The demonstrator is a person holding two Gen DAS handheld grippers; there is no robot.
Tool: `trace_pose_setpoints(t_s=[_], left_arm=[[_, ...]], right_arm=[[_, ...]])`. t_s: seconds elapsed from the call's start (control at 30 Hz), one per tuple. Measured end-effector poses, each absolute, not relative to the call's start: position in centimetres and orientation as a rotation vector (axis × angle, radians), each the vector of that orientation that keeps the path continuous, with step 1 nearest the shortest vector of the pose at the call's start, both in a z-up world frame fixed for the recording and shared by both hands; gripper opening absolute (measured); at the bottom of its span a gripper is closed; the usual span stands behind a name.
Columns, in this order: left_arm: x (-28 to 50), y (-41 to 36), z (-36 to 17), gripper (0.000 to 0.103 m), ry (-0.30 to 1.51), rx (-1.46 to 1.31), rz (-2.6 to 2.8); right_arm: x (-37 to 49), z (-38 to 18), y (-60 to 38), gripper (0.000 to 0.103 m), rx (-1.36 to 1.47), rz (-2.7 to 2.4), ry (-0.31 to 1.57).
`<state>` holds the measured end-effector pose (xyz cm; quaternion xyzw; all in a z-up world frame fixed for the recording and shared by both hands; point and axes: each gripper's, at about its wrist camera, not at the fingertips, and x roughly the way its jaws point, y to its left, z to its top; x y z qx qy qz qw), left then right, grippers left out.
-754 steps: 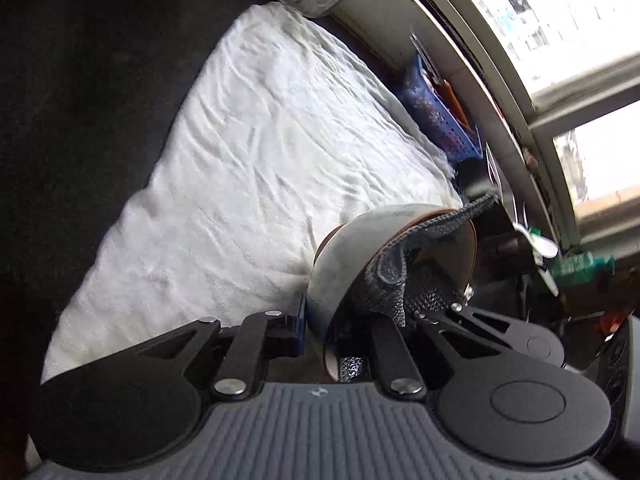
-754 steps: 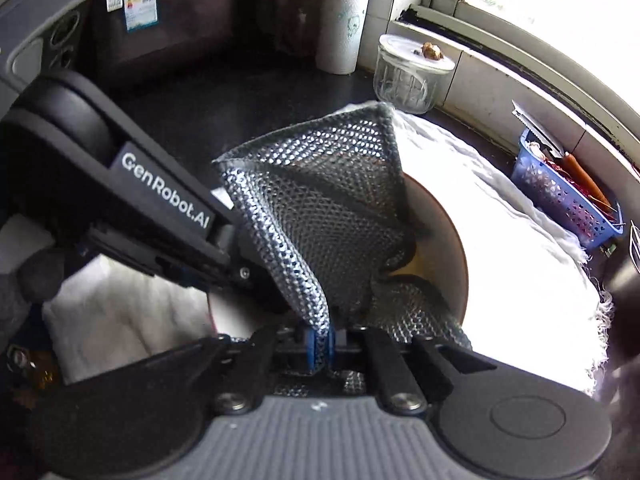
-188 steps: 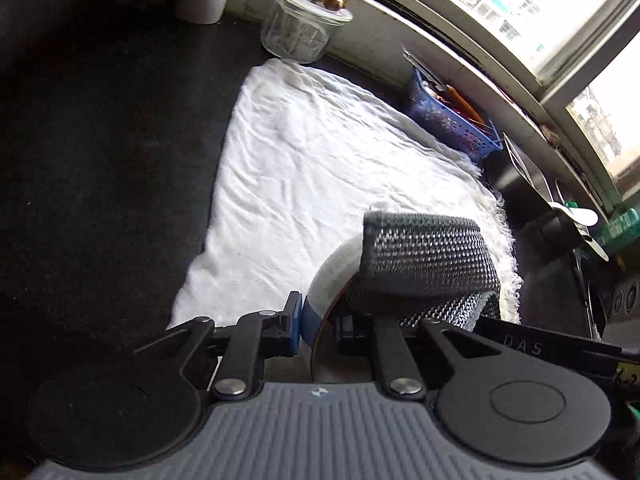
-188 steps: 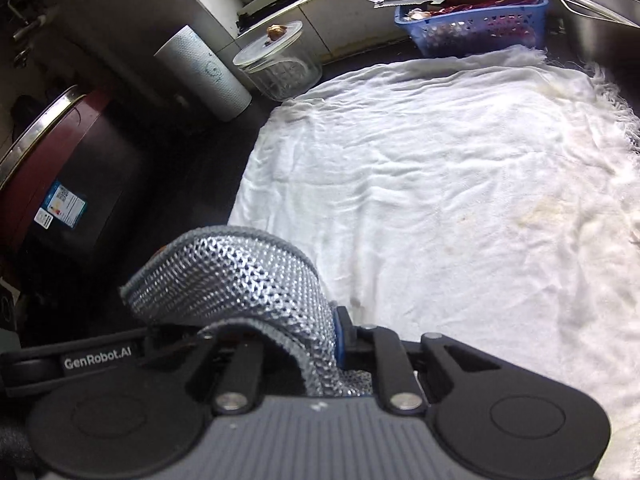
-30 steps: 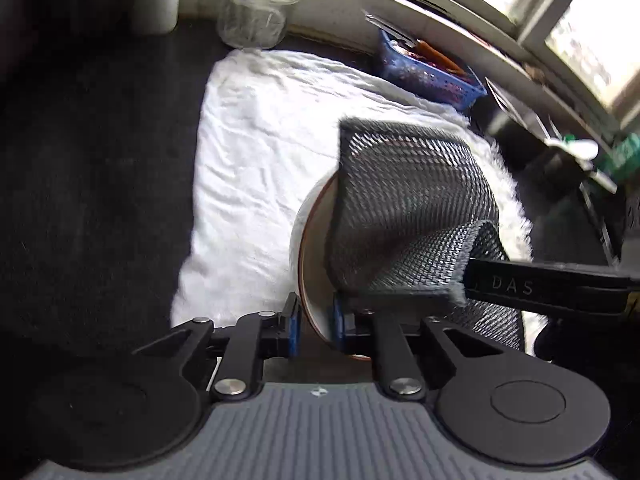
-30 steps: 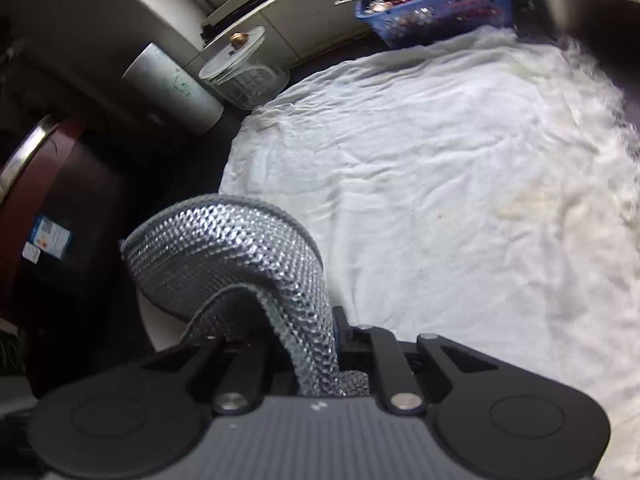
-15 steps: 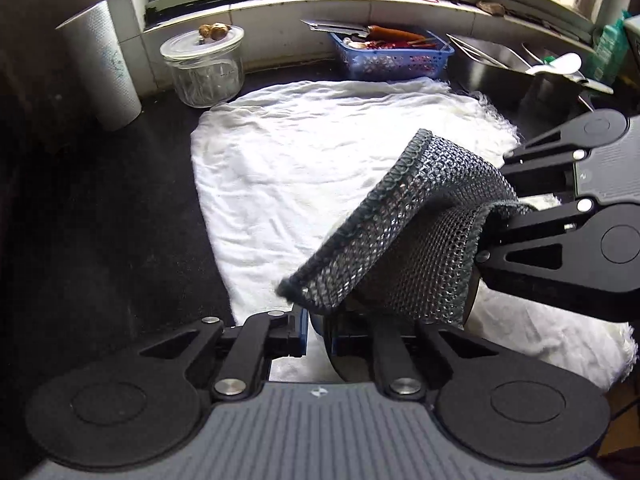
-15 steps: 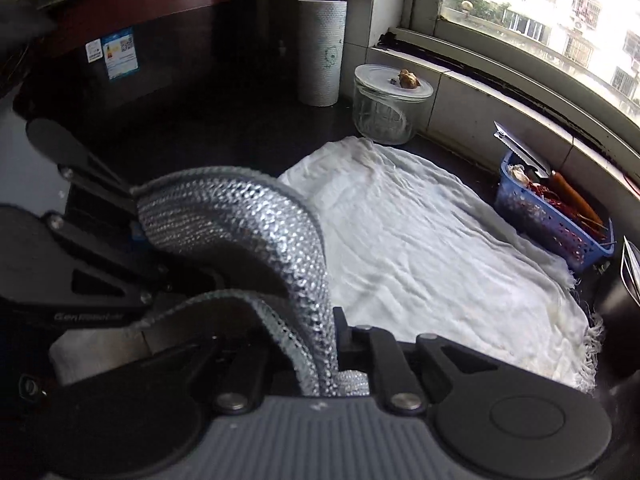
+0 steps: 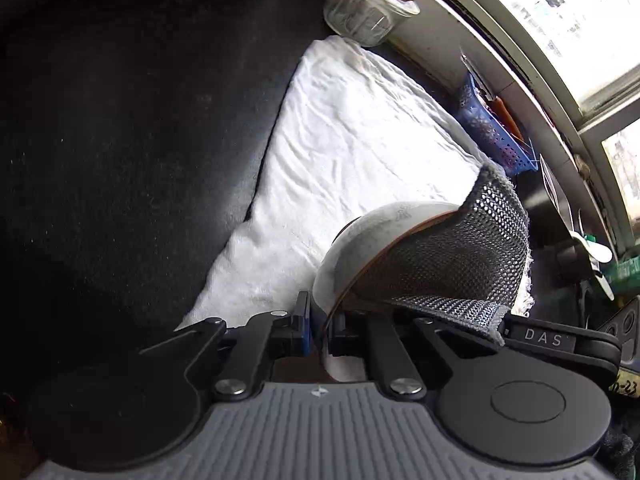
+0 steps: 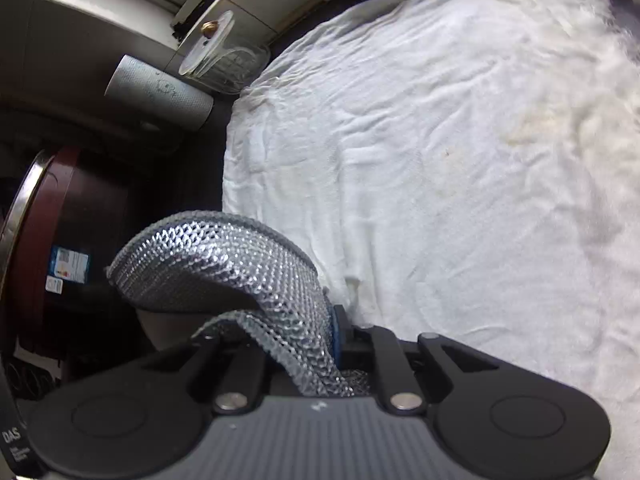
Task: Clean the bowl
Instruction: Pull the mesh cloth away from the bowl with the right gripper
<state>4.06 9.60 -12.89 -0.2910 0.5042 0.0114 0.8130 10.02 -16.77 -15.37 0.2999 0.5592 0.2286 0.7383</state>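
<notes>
My left gripper (image 9: 320,326) is shut on the rim of a white bowl (image 9: 372,232) with a brown edge, held tilted above the white towel (image 9: 352,148). A silver mesh scrubbing cloth (image 9: 452,264) lies across the bowl's opening. My right gripper (image 10: 316,338) is shut on that mesh cloth (image 10: 224,256), which arches up and to the left in front of it. The bowl's inside is hidden by the cloth. The right gripper's black body (image 9: 560,340) shows at the lower right of the left wrist view.
The towel (image 10: 440,160) covers a dark counter (image 9: 120,140). A lidded glass jar (image 9: 368,12) and a paper roll (image 10: 160,92) stand at the far edge by the window. A blue basket (image 9: 492,136) with utensils sits by the sill. A dark red appliance (image 10: 48,216) stands at left.
Both grippers have swung and tilted with the bowl and the cloth. The mesh cloth has moved across the bowl's opening. Both grips are unchanged.
</notes>
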Motion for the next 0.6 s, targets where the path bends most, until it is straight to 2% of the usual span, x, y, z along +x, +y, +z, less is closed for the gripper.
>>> trace_pose_setpoints(t_s=[0.3,0.6], left_arm=[[5.3,9.8,-12.1,0.012,1.083,-0.634,0.027],[7.3,8.2,-10.0,0.013,1.017,-0.407,0.028]], right_arm=[[9.8,-12.3,-17.4,0.011,0.428,0.570,1.212],[9.6,-9.5,-18.2,0.011,0.352,0.556,1.159]])
